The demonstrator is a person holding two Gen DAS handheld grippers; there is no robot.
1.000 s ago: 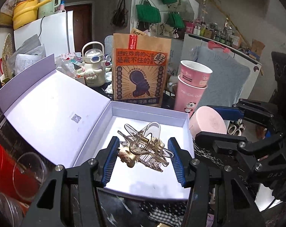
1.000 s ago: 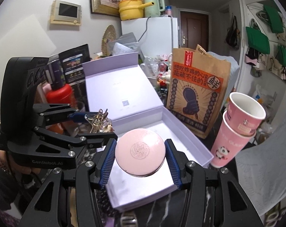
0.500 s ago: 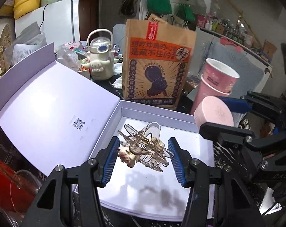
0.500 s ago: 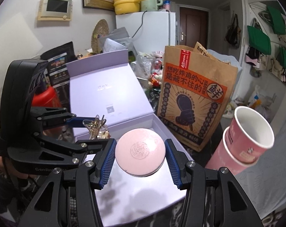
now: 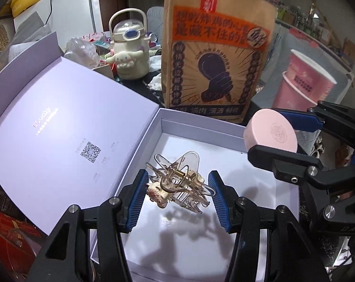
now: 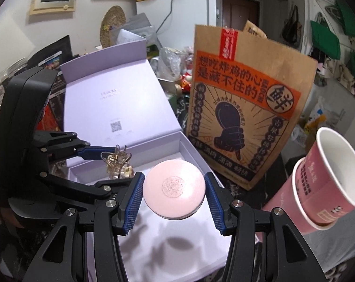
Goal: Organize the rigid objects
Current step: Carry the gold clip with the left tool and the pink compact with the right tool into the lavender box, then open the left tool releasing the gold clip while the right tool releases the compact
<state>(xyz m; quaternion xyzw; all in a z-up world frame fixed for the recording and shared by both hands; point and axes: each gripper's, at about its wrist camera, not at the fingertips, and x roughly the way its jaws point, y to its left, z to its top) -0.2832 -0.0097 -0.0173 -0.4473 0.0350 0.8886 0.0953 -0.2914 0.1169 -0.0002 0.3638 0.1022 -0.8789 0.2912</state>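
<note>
Over open lilac cardboard gift box point(image 5: 201, 127), left-wrist view: left gripper point(image 5: 178, 196) clamped on clear plastic claw hair clip point(image 5: 179, 183), held above white box floor near hinge-side wall, shadow beneath, so probably about to be lowered in; right gripper point(image 5: 284, 132) beside far right wall.

Over same box, right-wrist view: right gripper pads squeeze round pink compact case point(image 6: 174, 189) by its rim, lid up, clear of floor; likely kept flat for setting down beside clip; brown paper bag point(image 6: 245, 108) stands behind box.
</note>
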